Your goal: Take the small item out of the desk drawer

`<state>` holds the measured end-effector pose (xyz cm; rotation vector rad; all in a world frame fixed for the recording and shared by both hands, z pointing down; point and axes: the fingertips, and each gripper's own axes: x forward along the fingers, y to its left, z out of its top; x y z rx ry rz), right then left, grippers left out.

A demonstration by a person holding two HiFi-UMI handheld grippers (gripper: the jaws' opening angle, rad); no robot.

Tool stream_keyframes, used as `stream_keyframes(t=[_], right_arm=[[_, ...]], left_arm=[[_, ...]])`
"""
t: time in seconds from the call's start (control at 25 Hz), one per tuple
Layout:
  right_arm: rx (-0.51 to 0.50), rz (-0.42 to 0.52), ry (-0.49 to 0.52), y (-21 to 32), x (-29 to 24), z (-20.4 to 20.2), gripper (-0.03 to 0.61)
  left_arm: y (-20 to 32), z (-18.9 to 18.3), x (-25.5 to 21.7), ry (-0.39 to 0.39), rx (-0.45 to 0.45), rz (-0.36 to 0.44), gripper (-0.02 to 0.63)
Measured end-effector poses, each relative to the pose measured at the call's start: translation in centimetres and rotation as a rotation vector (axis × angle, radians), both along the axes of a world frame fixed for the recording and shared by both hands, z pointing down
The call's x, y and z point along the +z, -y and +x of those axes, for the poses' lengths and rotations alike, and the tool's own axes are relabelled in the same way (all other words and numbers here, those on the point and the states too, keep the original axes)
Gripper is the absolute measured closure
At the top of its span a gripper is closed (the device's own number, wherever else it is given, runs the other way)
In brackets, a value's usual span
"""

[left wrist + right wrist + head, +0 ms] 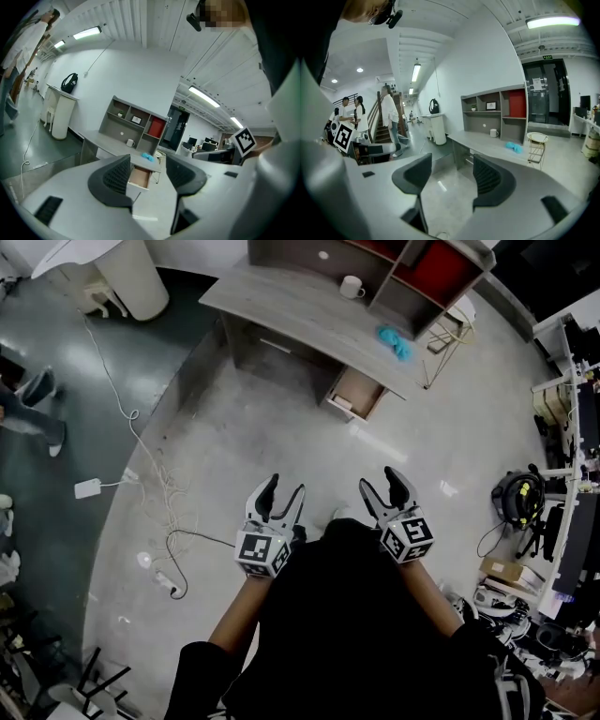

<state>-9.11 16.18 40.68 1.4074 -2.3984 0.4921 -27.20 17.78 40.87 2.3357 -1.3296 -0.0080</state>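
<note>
A grey desk (281, 298) with a shelf unit stands across the room. Its wooden drawer (356, 392) is pulled open, and something small and pale (341, 403) lies at the drawer's front edge. In the left gripper view the open drawer (140, 177) shows between the jaws, far off. My left gripper (286, 487) and right gripper (380, 480) are held side by side in front of my body, well short of the desk, both open and empty. The left gripper (147, 171) points at the drawer. The right gripper (452, 176) points at bare floor before the desk (487, 143).
A white mug (352, 286) and a blue cloth (395, 341) sit on the desktop. A wire stool (448, 334) stands at the desk's right end. Cables (141, 474) trail over the floor on the left, near a person (28, 409). Equipment clutter (525, 493) lines the right side.
</note>
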Motion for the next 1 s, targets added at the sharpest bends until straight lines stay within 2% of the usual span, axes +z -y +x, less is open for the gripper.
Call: stream_keyframes(t=[0.2,0.56,0.72,1.0], right_arm=[[0.050,-0.012,0.001,2.2,0.8,0.7,0.318],[0.063,-0.048,0.048,7.9,4.4,2.3,0.316],[0.080,-0.038,0.060,12.7,5.1,4.3,0.318],[0.095,-0.056,0.063,20.5,6.9,10.1,0.312]], left_arm=[[1.9,-0.2,1.5,0.012,0.004,-0.029,0.397],[7.6,1.3,2.9,0.062,-0.004,-0.067,0.397],[11.7,3.4,3.5,0.078,0.017,-0.079,0.397],[20.7,9.6,3.7,0.115,0.097,-0.075,0.397]])
